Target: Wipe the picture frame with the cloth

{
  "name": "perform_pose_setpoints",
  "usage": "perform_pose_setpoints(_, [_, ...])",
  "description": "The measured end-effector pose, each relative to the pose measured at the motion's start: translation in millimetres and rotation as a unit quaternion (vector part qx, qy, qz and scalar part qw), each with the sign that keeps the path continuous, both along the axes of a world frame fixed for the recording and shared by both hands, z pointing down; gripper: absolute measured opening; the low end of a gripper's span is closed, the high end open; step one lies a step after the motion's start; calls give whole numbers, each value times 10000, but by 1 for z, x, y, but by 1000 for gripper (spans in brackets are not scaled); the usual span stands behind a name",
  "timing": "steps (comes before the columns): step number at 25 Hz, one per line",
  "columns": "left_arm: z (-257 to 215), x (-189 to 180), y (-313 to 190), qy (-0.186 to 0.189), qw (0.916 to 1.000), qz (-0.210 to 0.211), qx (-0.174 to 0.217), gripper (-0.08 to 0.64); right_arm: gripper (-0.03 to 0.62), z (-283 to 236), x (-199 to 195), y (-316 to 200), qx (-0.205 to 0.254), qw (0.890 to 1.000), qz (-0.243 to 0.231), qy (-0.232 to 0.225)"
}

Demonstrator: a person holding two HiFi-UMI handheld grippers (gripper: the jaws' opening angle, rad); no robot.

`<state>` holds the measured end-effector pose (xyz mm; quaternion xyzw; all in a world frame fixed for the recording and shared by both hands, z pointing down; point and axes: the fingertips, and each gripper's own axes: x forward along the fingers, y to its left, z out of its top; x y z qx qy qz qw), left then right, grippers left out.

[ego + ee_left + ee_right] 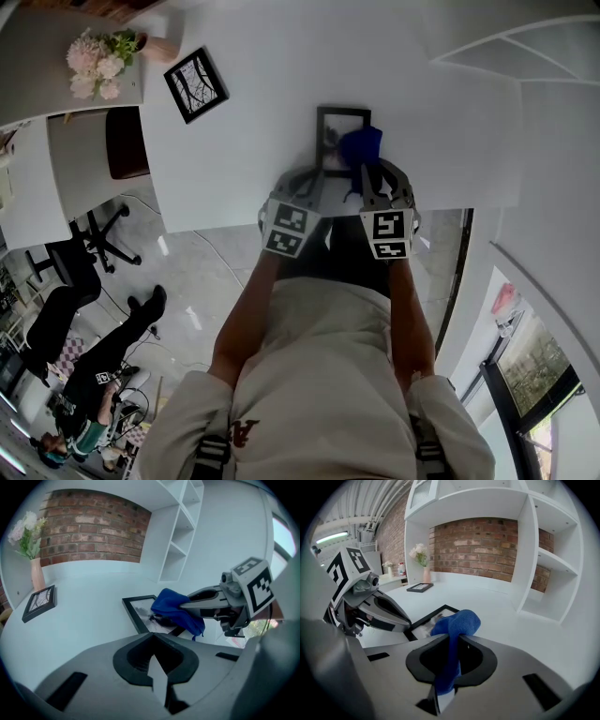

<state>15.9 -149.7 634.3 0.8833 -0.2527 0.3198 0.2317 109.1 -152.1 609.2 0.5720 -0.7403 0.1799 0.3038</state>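
Note:
A black picture frame (339, 131) lies flat near the front edge of the white table (244, 159). My right gripper (367, 183) is shut on a blue cloth (361, 145), which bunches over the frame's right side. In the right gripper view the cloth (457, 623) hangs down between the jaws, with the frame (423, 622) just beyond. My left gripper (312, 183) hovers by the frame's near left corner, shut with nothing in it. The left gripper view shows the frame (137, 609), the cloth (174, 607) on it and the right gripper (213, 603).
A second black frame (195, 84) lies at the table's far left, beside a vase of pink flowers (98, 61). White shelves (543, 559) and a brick wall (478, 545) stand behind the table. Office chairs (70, 272) and a seated person (103, 375) are on the floor to the left.

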Motion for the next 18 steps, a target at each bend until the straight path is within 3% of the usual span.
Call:
perform_pose_setpoints(8, [-1, 1, 0, -9, 10000, 30, 2, 2, 34, -8, 39, 7, -30, 9987, 437, 251])
perform_pose_setpoints(18, [-1, 2, 0, -8, 10000, 32, -24, 2, 34, -64, 30, -34, 628, 9974, 307, 158])
